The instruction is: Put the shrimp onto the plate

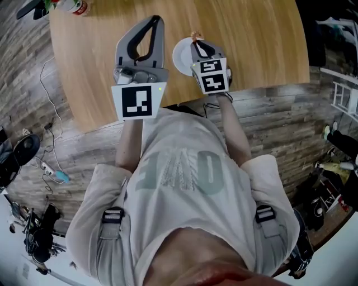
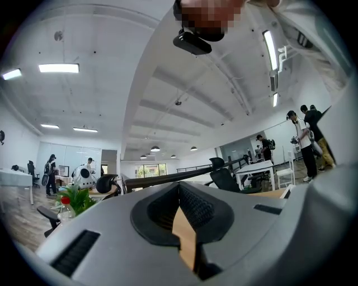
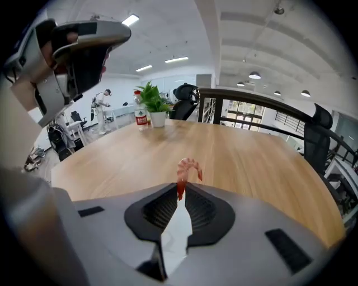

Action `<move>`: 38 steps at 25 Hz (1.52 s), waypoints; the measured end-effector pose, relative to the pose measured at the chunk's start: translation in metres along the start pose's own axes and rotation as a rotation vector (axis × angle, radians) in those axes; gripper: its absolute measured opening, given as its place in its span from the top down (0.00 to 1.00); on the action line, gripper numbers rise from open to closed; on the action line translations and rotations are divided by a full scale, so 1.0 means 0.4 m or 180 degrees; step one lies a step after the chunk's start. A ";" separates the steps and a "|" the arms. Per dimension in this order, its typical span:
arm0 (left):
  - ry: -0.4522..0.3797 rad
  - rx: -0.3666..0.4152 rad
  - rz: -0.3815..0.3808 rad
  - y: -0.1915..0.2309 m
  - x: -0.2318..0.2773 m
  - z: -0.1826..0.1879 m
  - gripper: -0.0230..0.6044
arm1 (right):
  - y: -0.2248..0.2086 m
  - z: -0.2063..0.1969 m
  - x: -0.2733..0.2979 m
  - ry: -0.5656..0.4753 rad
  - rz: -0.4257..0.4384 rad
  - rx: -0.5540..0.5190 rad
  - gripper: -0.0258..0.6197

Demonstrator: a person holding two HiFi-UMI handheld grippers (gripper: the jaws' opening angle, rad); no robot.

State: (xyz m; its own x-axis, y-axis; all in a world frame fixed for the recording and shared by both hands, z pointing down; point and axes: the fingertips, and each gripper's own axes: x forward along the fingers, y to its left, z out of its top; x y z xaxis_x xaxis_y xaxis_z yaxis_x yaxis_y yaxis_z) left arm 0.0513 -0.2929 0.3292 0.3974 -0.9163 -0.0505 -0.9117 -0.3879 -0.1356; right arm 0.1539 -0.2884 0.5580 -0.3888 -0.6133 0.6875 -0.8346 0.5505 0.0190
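A pink shrimp (image 3: pixel 188 167) sticks up from the tips of my right gripper (image 3: pixel 180 189), which is shut on its red tail. In the head view the same shrimp (image 1: pixel 195 36) hangs over the far rim of a white plate (image 1: pixel 180 56) on the wooden table (image 1: pixel 251 39), with the right gripper (image 1: pixel 196 41) above the plate. Between the jaws in the right gripper view a strip of the plate (image 3: pixel 178 232) shows below. My left gripper (image 1: pixel 155 20) is to the left of the plate, held off the table, tilted up and shut on nothing (image 2: pixel 179 187).
A potted plant (image 3: pixel 151 103) and a red-labelled bottle (image 3: pixel 140 118) stand at the table's far end; the bottle (image 1: pixel 75 6) shows at the head view's top left. The table's near edge (image 1: pixel 168 106) runs just in front of the person. Cables (image 1: pixel 47 162) lie on the floor.
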 end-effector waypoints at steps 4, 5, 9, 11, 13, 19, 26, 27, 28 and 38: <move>0.0067 -0.0019 0.0030 0.005 0.003 -0.019 0.95 | 0.006 -0.043 0.026 0.0220 0.0051 0.0035 0.88; 0.0075 -0.0026 0.0037 0.006 0.004 -0.024 0.95 | 0.008 -0.055 0.031 0.0276 0.0066 0.0043 0.88; 0.0085 -0.0046 0.0036 0.015 0.009 -0.035 0.95 | 0.021 -0.096 0.048 0.0562 0.0111 0.0012 0.88; 0.0093 -0.0062 0.0029 0.018 0.012 -0.038 0.95 | 0.026 -0.111 0.051 0.0679 0.0128 0.0025 0.88; 0.0090 -0.0074 0.0032 0.018 0.013 -0.038 0.95 | 0.027 -0.122 0.053 0.0752 0.0138 0.0050 0.88; 0.0131 -0.0093 0.0028 0.010 0.008 -0.047 0.95 | 0.018 -0.135 0.053 0.0792 0.0073 0.0058 0.88; 0.0126 -0.0095 0.0073 0.025 0.012 -0.049 0.95 | 0.013 -0.138 0.055 0.0812 0.0082 0.0016 0.87; 0.0124 -0.0091 0.0073 0.025 0.012 -0.049 0.95 | 0.013 -0.142 0.056 0.0833 0.0089 0.0058 0.87; 0.0124 -0.0085 0.0069 0.025 0.012 -0.049 0.95 | 0.012 -0.147 0.056 0.0863 0.0090 0.0105 0.87; 0.0091 -0.0086 0.0033 0.023 0.014 -0.044 0.95 | 0.018 -0.131 0.054 0.0845 0.0097 0.0249 0.82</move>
State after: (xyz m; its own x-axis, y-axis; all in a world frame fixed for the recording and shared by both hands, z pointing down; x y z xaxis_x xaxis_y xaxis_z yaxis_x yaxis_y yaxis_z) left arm 0.0431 -0.3033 0.3451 0.3852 -0.9225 -0.0234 -0.9183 -0.3807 -0.1085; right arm 0.1598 -0.2679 0.6109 -0.3070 -0.4216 0.8532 -0.8558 0.5146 -0.0536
